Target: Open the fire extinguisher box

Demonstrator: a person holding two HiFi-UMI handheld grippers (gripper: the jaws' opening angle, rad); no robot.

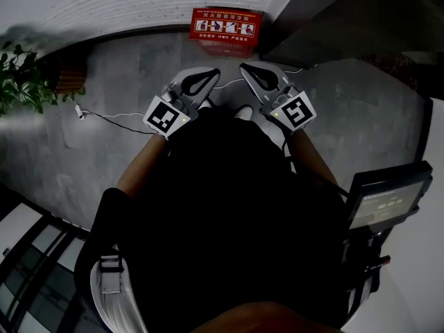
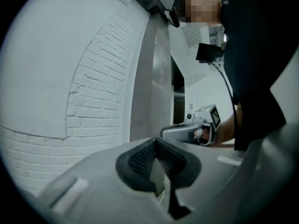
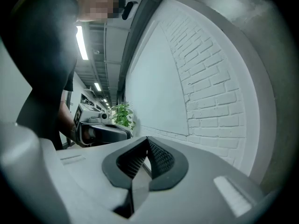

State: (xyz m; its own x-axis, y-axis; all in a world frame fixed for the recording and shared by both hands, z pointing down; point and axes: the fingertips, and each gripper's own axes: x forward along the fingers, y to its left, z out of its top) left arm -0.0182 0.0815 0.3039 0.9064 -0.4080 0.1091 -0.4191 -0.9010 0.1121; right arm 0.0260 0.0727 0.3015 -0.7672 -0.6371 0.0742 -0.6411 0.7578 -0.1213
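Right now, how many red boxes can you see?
1. The red box stands on the grey floor against the white brick wall, straight ahead. The person's body hides the nearer floor, so others may be hidden.

White-painted brick wall [image 1: 139,5] across the far side, meeting grey stone-slab floor [image 1: 118,68]. Green leafy plant [image 1: 21,82] at the left, just beside a brown slatted wooden planter [image 1: 66,75]. Thin dark cable [image 1: 111,118] lying on the floor. Black flat display screen [image 1: 385,200] at the right.
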